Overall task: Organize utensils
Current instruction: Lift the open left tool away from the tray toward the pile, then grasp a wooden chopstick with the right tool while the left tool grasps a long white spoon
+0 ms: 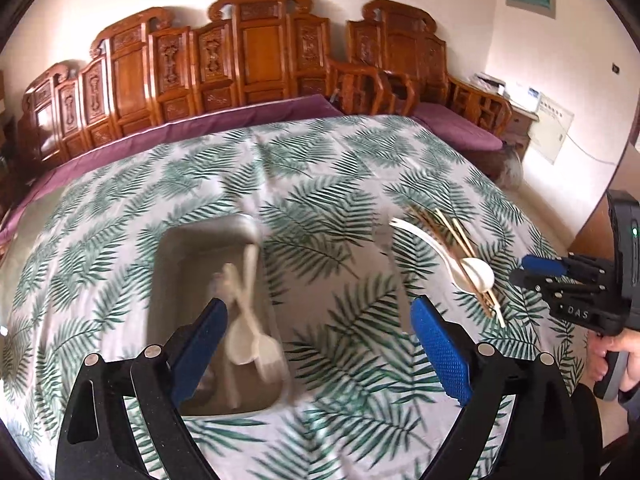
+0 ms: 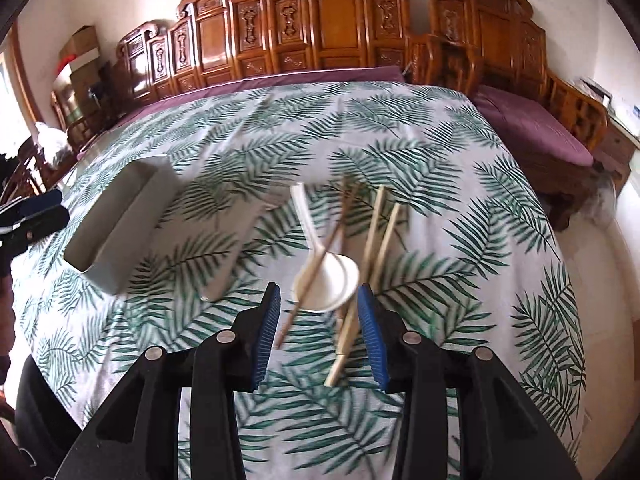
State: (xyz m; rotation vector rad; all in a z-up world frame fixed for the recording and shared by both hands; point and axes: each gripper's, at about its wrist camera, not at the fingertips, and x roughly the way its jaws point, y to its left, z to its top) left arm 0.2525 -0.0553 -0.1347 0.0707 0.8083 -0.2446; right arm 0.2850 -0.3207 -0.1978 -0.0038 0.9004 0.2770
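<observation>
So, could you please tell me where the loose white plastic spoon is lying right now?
In the right wrist view the white plastic spoon lies on the leaf-print cloth just ahead of the right tongs, among wooden chopsticks.

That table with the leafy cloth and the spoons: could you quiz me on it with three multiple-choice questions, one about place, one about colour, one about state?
1. Where do the white spoons lie?
A. in the grey tray
B. on the floor
C. on a chair

2. What colour are the pads on the right gripper?
A. red
B. blue
C. yellow

3. How is the left gripper?
A. clamped on a spoon
C. clamped on chopsticks
B. open and empty

Answers: 1 A, they rest inside the tray. 2 B, both pads show blue. 3 B, its jaws stand apart with nothing between.
</observation>
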